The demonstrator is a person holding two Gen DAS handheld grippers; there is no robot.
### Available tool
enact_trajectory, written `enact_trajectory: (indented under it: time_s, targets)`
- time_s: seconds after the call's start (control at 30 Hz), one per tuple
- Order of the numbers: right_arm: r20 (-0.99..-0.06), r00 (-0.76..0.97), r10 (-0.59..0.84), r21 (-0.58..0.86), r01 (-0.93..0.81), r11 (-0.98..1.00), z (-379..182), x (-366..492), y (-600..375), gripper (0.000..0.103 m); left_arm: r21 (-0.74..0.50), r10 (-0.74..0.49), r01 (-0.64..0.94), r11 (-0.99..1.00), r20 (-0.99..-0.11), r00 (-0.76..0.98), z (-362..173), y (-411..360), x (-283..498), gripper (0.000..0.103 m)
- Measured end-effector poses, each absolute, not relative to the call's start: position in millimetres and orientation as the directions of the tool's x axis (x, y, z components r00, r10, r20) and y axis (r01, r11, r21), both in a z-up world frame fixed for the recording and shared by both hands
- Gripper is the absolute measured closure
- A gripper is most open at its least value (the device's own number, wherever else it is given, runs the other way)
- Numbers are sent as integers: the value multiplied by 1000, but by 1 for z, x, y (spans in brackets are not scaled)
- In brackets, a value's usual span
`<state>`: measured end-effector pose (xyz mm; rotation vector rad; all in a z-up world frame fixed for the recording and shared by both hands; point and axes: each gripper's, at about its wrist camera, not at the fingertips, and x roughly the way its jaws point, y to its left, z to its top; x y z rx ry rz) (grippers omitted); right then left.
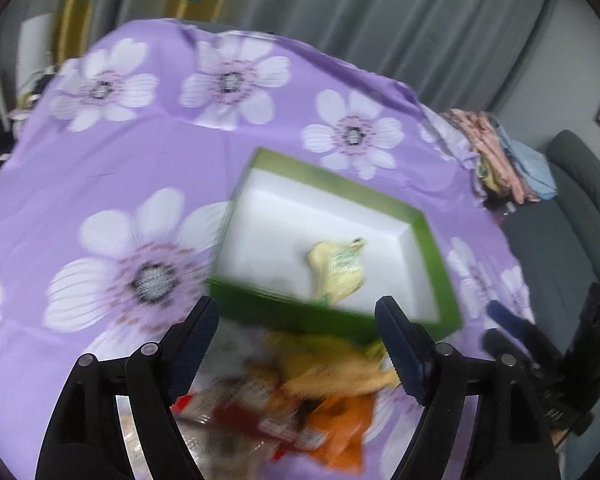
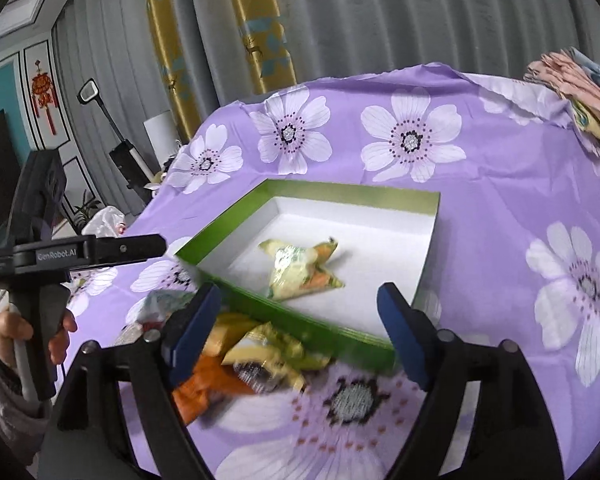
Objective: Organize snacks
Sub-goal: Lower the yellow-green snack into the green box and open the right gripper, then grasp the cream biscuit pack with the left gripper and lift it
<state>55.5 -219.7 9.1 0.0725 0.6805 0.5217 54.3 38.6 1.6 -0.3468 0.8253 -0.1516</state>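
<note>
Grey curtains w/ gold strips hang behind a desk (image 2: 500,184) draped in purple cloth printed w/ big white flowers. Centre of it: a shallow green cardboard box (image 1: 436,248) (image 2: 352,194) w/ white inside, lying open-side up. One crinkly pale-yellow snack packet (image 1: 338,270) (image 2: 300,266) sits on the box floor, roughly mid-box, a bit toward the near wall, not touching any wall as far as I can see.

Just outside the near wall of the box, on the cloth, a loose pile of snack packets (image 1: 300,400) (image 2: 252,360): yellow ones on top, an orange one, a red-and-white one; blurry in the left wrist view, so can't read labels.

Left tongs (image 1: 298,344) spread wide, nothing between the blue pads, hovering over the pile w/ the box's near edge right ahead. Right tongs (image 2: 300,328) also wide, empty, over the pile and the near box wall. From the right wrist view the left tool's black body shows at far left, gripped by a hand (image 2: 32,332) in a grey sleeve.

Further out: a heap of folded pink and blue clothes (image 1: 504,156) (image 2: 576,84) at the desk's far right edge, a grey sofa (image 1: 572,216) beyond it. Left side of room: teal wall, a red knot ornament (image 2: 44,94), a dark screen.
</note>
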Motion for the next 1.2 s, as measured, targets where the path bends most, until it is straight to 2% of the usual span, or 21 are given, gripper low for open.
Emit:
enact_trajectory:
  time_s: [0.2, 0.43, 0.67, 0.8, 1.07, 1.2]
  targets:
    - [-607, 585, 538, 287, -470, 835, -7, 22, -211, 21, -346, -188, -119, 931, -731, 656, -21, 75, 10, 23]
    - [-632, 482, 606, 318, -552, 771, -24, -8, -182, 21, -375, -173, -211, 903, -765, 620, -55, 101, -21, 22]
    - [-618, 333, 713, 382, -665, 642, -34, -29, -133, 21, -397, -208, -193, 897, -766, 608, -73, 101, -30, 22]
    - [-644, 256, 721, 399, -691, 602, -51, -34, -99, 21, -400, -219, -182, 898, -766, 604, -80, 100, -29, 23]
    - [-705, 258, 660, 380, -649, 659, -73, -19, -53, 31, -418, -243, -165, 894, -759, 604, -90, 105, -27, 23]
    - [-723, 274, 634, 389, -597, 702, -80, -7, -48, 40, -422, -259, -139, 896, -751, 608, -92, 105, -27, 22]
